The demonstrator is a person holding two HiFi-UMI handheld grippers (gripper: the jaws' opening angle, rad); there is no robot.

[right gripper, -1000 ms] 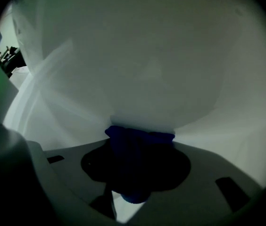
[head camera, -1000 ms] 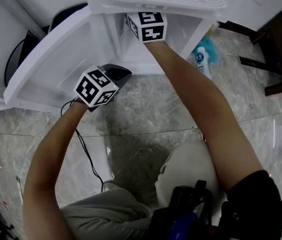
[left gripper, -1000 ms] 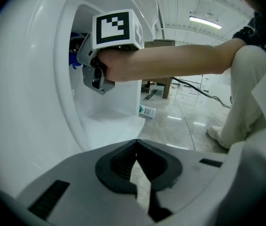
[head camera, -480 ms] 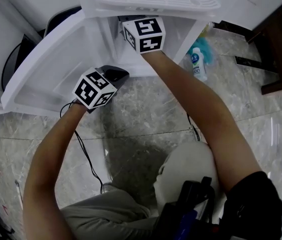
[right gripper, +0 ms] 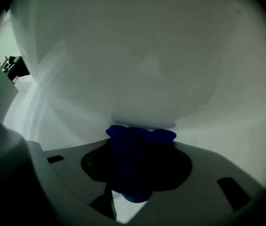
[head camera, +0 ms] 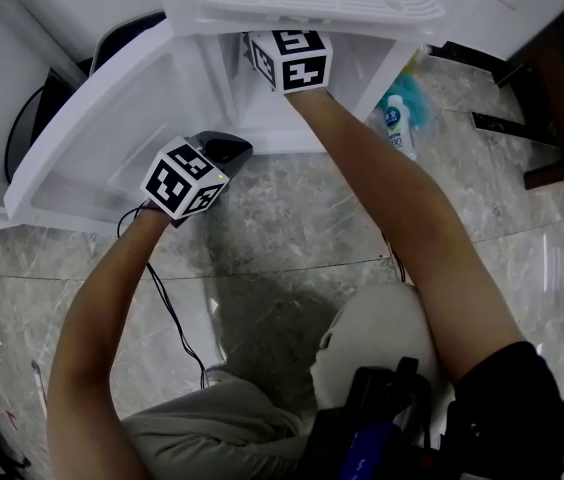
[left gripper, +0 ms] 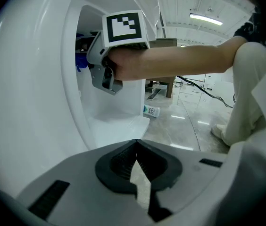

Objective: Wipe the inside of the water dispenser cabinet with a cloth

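Your right gripper [right gripper: 141, 136] has its jaws clamped on the bunched blue cloth [right gripper: 134, 166]; the cabinet inner wall [right gripper: 137, 79] is dead ahead, cloth apparently touching it; left gripper [left gripper: 136, 149] jaws closed, empty, outside by the door [head camera: 92, 138]; wipe right-handed.

What the person wears
Black short sleeve [head camera: 510, 398], light grey trousers [head camera: 207, 428], black-and-white marker cubes [head camera: 186, 176] above both hands.

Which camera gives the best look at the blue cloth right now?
The right gripper view: the blue cloth sits bunched between the right gripper's jaws. The left gripper view shows only a blue sliver of it; in the head view the cabinet hides it.
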